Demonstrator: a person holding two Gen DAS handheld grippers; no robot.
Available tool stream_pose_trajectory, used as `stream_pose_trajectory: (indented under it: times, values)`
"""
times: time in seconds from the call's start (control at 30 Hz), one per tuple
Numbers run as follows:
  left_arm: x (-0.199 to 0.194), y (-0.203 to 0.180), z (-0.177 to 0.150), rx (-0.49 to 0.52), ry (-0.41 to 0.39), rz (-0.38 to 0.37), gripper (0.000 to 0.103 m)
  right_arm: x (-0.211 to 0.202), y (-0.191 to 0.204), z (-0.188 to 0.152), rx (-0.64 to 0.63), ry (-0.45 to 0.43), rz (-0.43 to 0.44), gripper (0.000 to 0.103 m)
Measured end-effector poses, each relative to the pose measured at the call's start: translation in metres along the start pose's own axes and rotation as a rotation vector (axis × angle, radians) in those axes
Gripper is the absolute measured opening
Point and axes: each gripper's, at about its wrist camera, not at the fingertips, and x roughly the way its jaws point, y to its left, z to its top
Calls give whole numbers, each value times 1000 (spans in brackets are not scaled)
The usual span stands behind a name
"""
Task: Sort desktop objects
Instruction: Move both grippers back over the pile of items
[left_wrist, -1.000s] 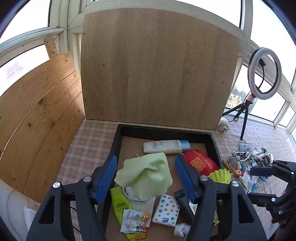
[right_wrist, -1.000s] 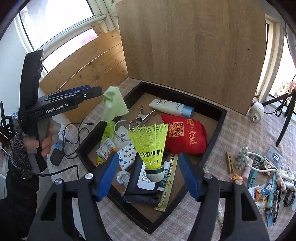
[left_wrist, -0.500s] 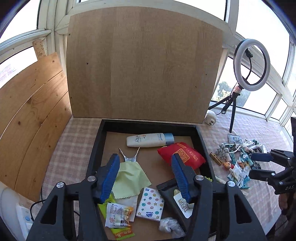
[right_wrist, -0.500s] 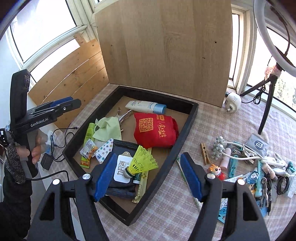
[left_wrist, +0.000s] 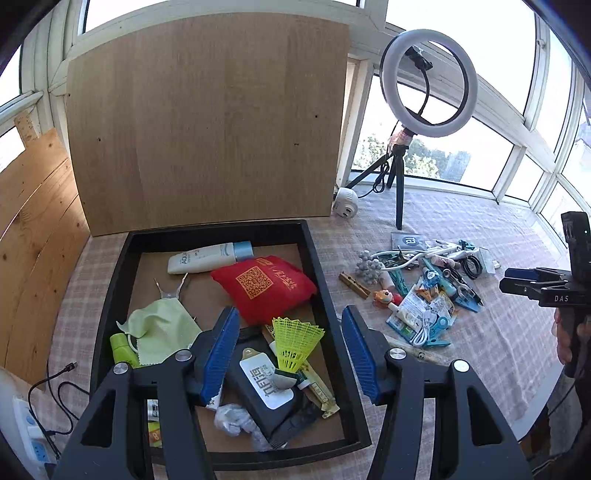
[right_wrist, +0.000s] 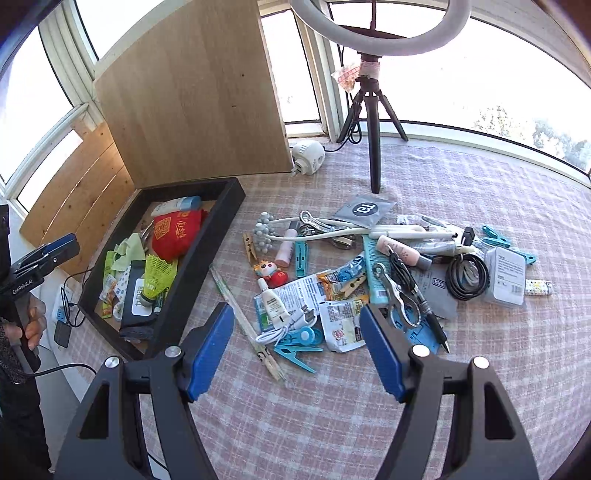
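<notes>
A black tray (left_wrist: 318, 258) holds a light green cloth (left_wrist: 162, 328), a red pouch (left_wrist: 266, 286), a white lotion tube (left_wrist: 207, 256), a black wipes pack (left_wrist: 266, 391) and a yellow-green shuttlecock (left_wrist: 295, 341). My left gripper (left_wrist: 288, 325) hovers open over the tray's right side with nothing between its blue pads. My right gripper (right_wrist: 295, 314) hangs open and empty above a pile of small items (right_wrist: 369, 266) on the checked tablecloth, to the right of the tray (right_wrist: 207, 251). The shuttlecock (right_wrist: 157, 275) lies on the wipes pack.
A tall wooden board (left_wrist: 207, 122) stands behind the tray. A ring light on a tripod (left_wrist: 428, 81) and a white plug adapter (left_wrist: 345, 203) stand at the back. A power strip with cables (left_wrist: 29, 435) lies left of the tray. The pile includes clothes pegs, cables, sachets and a metal clamp (right_wrist: 399, 295).
The green cloth left my left gripper and now lies in the tray. The shuttlecock dropped from my right gripper into the tray. Both grippers swung right, the right one over the pile.
</notes>
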Motion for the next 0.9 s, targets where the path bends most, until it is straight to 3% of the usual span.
stream_pose_trajectory:
  times: [0.27,0.5,0.63,0.8,0.9]
  values:
    - [27,-84,5,55,30,-81,51,-21,-69,-19,10,3,-58,69]
    - [66,-140,17,146,81,-119,47,-19,-101,-16,-27,11,-58,65]
    - [86,-155,32,240,112,-105,47,-5,-110,-9,-52,41,-47,53]
    - [110,-165,47,302,153,-99,46,23,-117,-2,-65,86,-20,48]
    - [127,-171,47,297,186,-134,36,44,-120,-2,-77,129,-16,42]
